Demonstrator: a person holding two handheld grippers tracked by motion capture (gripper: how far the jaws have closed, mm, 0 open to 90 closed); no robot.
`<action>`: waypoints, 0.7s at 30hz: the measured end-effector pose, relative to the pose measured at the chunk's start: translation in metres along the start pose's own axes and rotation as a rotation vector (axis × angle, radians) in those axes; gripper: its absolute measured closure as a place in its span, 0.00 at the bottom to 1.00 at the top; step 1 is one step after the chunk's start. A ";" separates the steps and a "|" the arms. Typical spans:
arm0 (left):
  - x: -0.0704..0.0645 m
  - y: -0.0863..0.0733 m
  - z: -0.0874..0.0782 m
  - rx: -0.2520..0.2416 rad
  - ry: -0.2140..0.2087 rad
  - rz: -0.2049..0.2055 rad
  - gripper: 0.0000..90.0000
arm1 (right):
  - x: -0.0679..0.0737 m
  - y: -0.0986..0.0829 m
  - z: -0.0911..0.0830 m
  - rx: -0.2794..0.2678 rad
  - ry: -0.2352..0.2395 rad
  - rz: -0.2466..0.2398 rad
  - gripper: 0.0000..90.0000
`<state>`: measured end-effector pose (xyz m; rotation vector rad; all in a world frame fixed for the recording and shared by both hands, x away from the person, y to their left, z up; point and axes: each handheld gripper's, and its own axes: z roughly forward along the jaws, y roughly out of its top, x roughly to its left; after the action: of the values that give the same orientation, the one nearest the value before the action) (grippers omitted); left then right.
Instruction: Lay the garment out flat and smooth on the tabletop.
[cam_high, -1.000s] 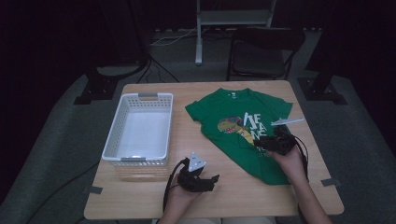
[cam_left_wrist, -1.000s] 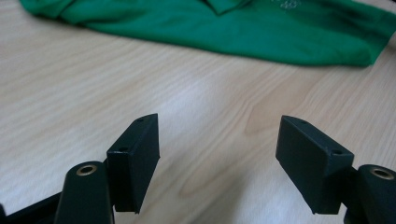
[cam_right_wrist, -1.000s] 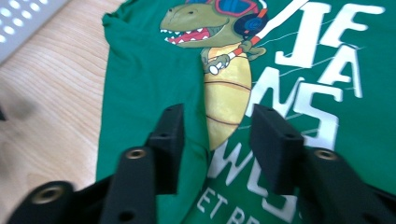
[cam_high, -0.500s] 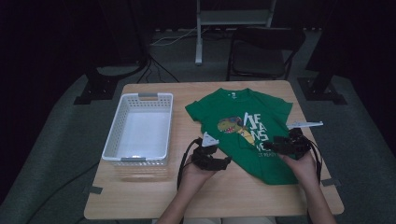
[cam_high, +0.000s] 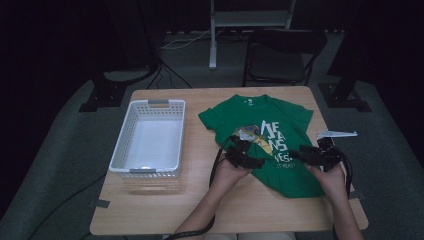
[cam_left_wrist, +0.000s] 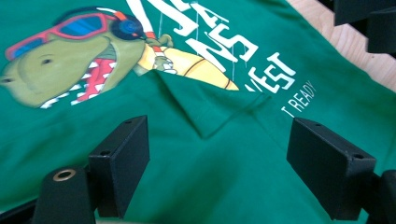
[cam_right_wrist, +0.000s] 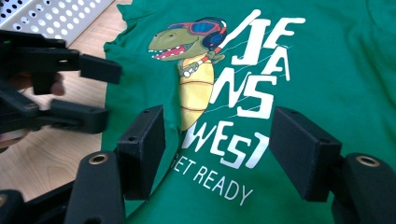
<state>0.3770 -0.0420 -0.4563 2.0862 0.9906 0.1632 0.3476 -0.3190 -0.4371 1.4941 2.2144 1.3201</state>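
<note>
Both pairs of jaws are standing wide apart with nothing between them, the left gripper and right gripper hovering low over the green T-shirt, which is lying flat on the table, collar away from the person. A small fold is lying just ahead of the left jaws. The white basket is sitting well left, obstructing nothing.

Green T-shirt at centre frame, printed with an olive-green dinosaur in red-framed blue sunglasses and blue headphones, yellow belly, beside white lettering. White perforated basket at centre left. Light wood table. Both grippers, left and right, are black.
</note>
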 end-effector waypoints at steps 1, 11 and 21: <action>0.000 0.002 0.004 0.004 -0.009 -0.010 0.33 | 0.000 0.000 0.000 0.001 -0.001 -0.002 0.39; -0.005 0.004 0.025 0.056 0.004 0.022 0.43 | -0.003 -0.002 -0.003 -0.002 0.000 0.002 0.40; 0.001 -0.001 0.028 0.043 -0.049 -0.011 0.79 | -0.003 -0.002 -0.003 0.001 -0.002 -0.005 0.40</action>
<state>0.3889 -0.0581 -0.4761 2.1138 0.9837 0.0851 0.3465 -0.3233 -0.4379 1.4891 2.2163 1.3162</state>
